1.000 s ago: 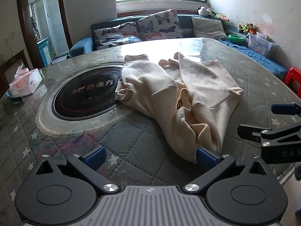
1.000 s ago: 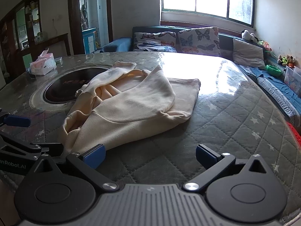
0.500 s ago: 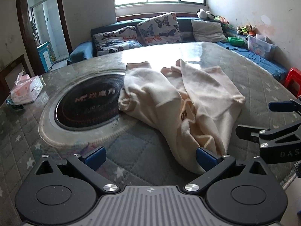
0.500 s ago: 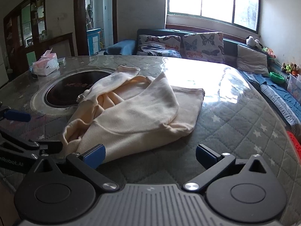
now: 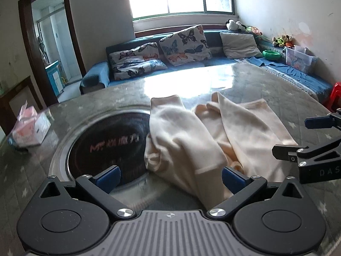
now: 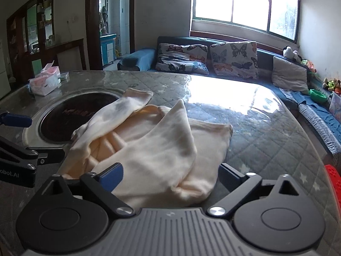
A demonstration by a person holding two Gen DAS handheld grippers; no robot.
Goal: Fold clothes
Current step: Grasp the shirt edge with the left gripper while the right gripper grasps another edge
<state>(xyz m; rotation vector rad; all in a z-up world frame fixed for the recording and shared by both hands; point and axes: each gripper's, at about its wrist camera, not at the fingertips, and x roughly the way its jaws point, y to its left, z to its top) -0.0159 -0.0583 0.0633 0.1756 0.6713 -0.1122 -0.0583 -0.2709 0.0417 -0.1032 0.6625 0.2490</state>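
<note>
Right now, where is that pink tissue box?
The tissue box sits at the table's far left edge in both views, left of the round black cooktop and well away from the cream garment.

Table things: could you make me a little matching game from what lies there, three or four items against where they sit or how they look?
Things:
1. cream garment
2. tissue box
3. round dark plate
4. left tongs

Descriptions:
A. pink and white, near the table's far left edge
B. open, nothing held
C. crumpled in a heap at the table's middle
D. set into the tabletop, partly under the cloth

Pairs: 1-C, 2-A, 3-D, 4-B
</note>
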